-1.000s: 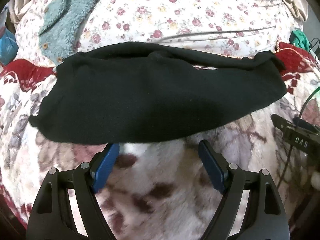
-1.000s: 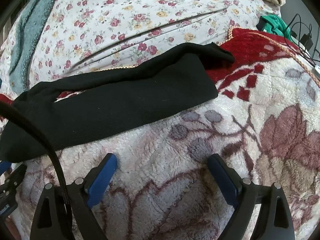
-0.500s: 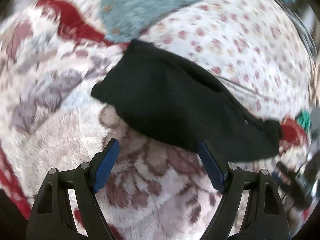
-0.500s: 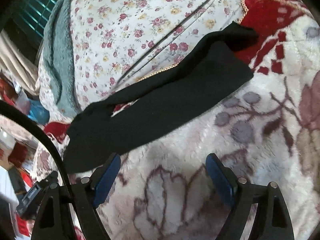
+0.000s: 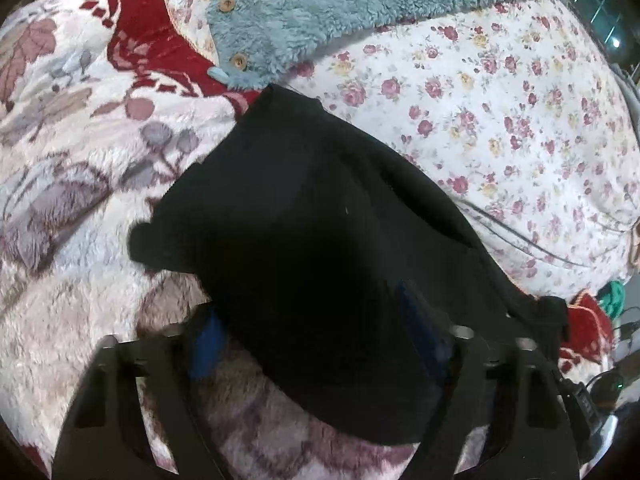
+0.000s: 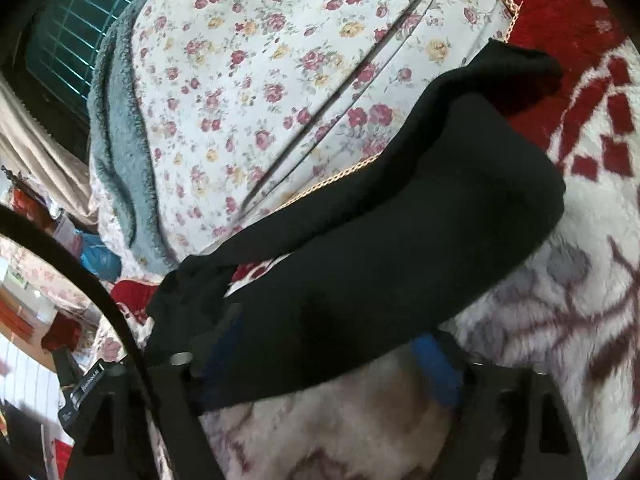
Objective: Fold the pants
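Left gripper (image 5: 316, 344): jaws closing; black cloth lies between the blue pads; pad contact cannot be confirmed.
Right gripper (image 6: 328, 360): jaws closing; black cloth lies between its blue pads; grip cannot be confirmed.
Pants (image 5: 320, 216): black, folded into a long band; one end reaches in between the left gripper's fingers, the other between the right gripper's.
Fleece blanket (image 5: 60, 160): floral plush, under both tools and the pants.
Floral sheet (image 6: 260, 80): ahead of both tools, beyond the pants.
Teal fleece garment (image 5: 340, 4): ahead of the left gripper, past the pants.
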### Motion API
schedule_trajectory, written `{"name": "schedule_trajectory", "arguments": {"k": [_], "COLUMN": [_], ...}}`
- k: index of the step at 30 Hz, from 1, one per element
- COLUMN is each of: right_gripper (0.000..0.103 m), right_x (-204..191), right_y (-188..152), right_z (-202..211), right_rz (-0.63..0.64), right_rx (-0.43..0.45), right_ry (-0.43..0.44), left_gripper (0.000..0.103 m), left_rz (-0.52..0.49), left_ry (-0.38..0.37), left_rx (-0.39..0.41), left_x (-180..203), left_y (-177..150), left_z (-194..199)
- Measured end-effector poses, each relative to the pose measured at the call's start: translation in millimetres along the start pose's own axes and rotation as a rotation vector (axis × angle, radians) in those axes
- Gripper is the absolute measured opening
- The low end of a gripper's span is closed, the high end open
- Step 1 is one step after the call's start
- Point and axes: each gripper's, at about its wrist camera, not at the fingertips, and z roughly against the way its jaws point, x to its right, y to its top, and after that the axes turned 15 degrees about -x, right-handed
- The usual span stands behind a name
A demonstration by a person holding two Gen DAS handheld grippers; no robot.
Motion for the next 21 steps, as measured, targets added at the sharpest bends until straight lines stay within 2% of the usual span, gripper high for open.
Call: {"name": "schedule_trajectory", "arguments": {"k": [1, 2, 3, 4, 7, 11, 16, 21], "right_gripper": [0.015, 0.010, 0.009, 0.009, 0.007, 0.007, 0.007, 0.007], "right_x": [4, 9, 10, 8, -4, -15, -32, -54], "right_y": [3, 4, 6, 6, -1, -12, -35, -63], "right_z": [-3, -7, -8, -6, 4, 19, 32, 31], "right_rz": [-0.025, -0.043, -0.052, -0.040, 0.016, 0.041, 0.066, 0.080], "right_rx": [-0.011, -0.026, -0.031, -0.021, -0.001, 0.000, -0.027, -0.071], "right_ry": [0.005, 0.014, 0.018, 0.019, -0.022, -0.009, 0.025, 0.076], "left_gripper": [0.045, 0.034, 0.025, 0.022, 0.020, 0.020, 0.020, 0.020], "left_rz": [-0.017, -0.042, -0.066, -0.086, -0.115, -0.086, -0.126, -0.137], "left_ry": [0.040, 0.078, 0.085, 0.084, 0.089, 0.017, 0.033, 0.045], "left_rx": [-0.017, -0.028, -0.036, -0.050, -0.050, -0.077, -0.054, -0.034], "left_x": [3, 8, 12, 14, 17, 3, -5, -30], "left_y": [1, 1, 1, 0, -1, 1, -4, -8], "left_z": [-2, -3, -2, -2, 6, 25, 57, 86]}}
